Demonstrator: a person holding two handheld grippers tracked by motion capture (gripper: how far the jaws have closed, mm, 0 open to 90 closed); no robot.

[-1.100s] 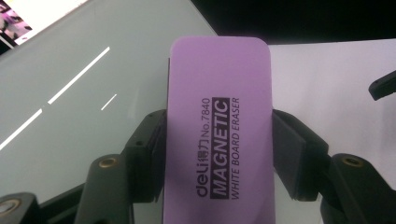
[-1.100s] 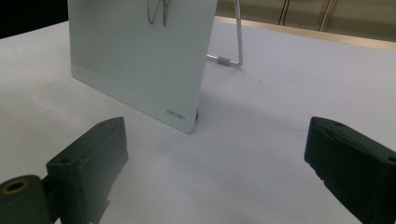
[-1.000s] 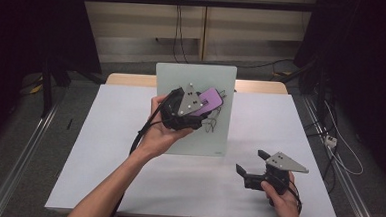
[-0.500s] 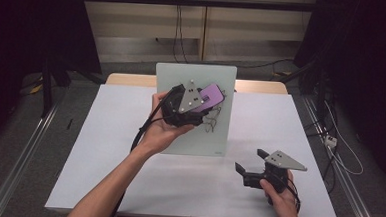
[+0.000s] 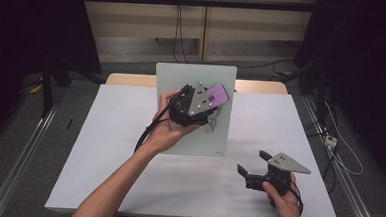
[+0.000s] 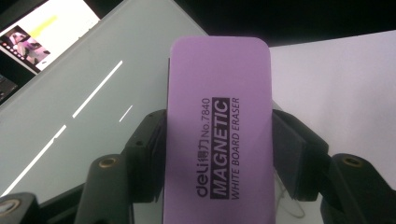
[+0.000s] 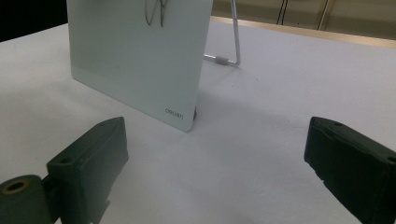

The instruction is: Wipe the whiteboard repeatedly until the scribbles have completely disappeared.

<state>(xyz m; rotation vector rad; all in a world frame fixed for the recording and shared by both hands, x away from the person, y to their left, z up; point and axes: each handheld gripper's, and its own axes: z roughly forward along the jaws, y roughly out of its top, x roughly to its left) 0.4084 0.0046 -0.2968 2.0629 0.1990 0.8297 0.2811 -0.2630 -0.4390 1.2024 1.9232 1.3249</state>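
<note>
On the white bench (image 5: 108, 149) stands a small glass whiteboard (image 5: 192, 138), propped on a wire stand and leaning back, and everything else sits relative to it. Against the upper right part of its face, the left gripper (image 5: 209, 102) holds a purple magnetic eraser (image 5: 215, 95); the left gripper view shows both black fingers (image 6: 148, 154) pressed on the long sides of the eraser (image 6: 218, 126), closed as far as its width allows, with the printed label facing the camera and the board's glass (image 6: 93, 116) just behind. Thin scribbled pen marks (image 5: 211, 123) remain on the board just below the eraser and beside the gripper. Well apart from the board, to its lower right, the right gripper (image 5: 254, 163) rests near the bench's front edge, its fingers (image 7: 88, 163) spread wide with nothing between them, pointed toward the board's lower corner (image 7: 187, 116).

The step in hand looks like wiping the board: the eraser is gripped and at the surface, but the marks are not yet cleared. The next move probably calls for pressing the felt side flat on the glass and sweeping down across the scribble, with light enough pressure that the propped board does not tip back or slide; the idle right gripper could steady its edge.
</note>
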